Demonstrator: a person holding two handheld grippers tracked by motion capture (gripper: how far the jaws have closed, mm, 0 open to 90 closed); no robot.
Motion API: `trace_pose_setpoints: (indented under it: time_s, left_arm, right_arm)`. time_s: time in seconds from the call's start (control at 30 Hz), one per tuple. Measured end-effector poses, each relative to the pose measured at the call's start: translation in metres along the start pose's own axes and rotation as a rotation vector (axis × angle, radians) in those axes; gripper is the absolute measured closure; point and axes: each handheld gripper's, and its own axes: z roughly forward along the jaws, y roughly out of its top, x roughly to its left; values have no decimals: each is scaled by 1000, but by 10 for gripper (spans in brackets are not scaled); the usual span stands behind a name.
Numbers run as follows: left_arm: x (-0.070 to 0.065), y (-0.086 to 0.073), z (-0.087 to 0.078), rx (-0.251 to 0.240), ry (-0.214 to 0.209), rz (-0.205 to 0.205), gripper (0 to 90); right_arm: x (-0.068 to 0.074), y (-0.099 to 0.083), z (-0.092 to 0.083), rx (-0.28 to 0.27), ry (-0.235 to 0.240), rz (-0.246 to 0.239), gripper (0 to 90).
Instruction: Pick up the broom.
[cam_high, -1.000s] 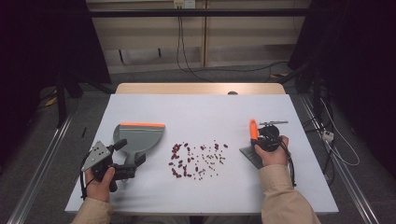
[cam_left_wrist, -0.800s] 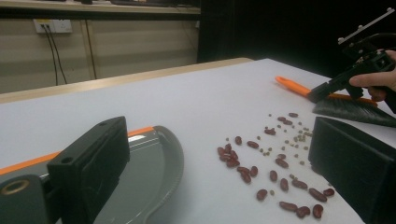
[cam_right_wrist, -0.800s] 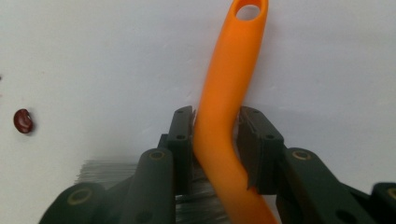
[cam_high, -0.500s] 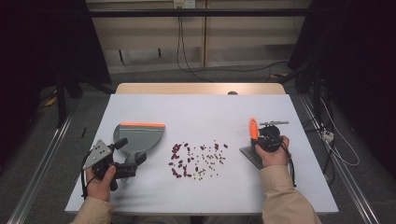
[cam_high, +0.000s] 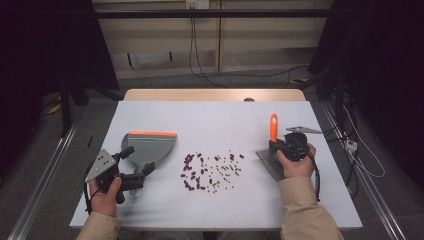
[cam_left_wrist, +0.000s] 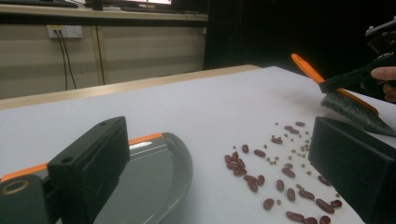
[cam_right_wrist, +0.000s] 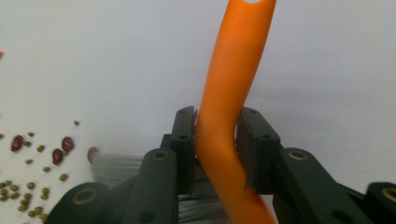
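A grey dustpan (cam_high: 150, 145) with an orange front edge lies at the left of the white table (cam_high: 220, 115). My left gripper (cam_high: 136, 161) sits at its near side, its jaws wide apart; the pan (cam_left_wrist: 149, 163) lies just beyond the left jaw. Red beans and small green ones (cam_high: 210, 170) are scattered in the middle (cam_left_wrist: 280, 177). At the right, my right gripper (cam_high: 280, 146) is shut on the orange handle of a brush (cam_high: 273, 127), and its jaws have just been closing on it. The handle (cam_right_wrist: 229, 93) runs up between the pads, and the grey bristles (cam_right_wrist: 116, 168) rest on the table near the beans (cam_right_wrist: 60, 154).
The table's far edge is a wooden strip (cam_high: 215, 95). Cables (cam_high: 200, 60) run over the floor behind it, and metal rails (cam_high: 45, 175) flank both sides. A black cable (cam_high: 316, 175) trails from the right gripper along the sleeve.
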Motion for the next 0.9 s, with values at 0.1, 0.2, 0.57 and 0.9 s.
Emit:
trace_pose_setpoints:
  time_s: [0.1, 0.2, 0.57, 0.9]
  left_arm:
    - [-2, 2, 1, -1, -6, 13, 54]
    - [-4, 3, 3, -3, -7, 12, 54]
    - [-12, 10, 7, -15, -33, 29, 54]
    - [-27, 19, 18, -29, -71, 35, 54]
  right_arm:
    - [0, 0, -7, -39, 13, 0, 702]
    - [1, 1, -13, -71, 37, 2, 704]
    - [1, 3, -28, -185, 155, 50, 708]
    - [10, 8, -41, -265, 181, 8, 711]
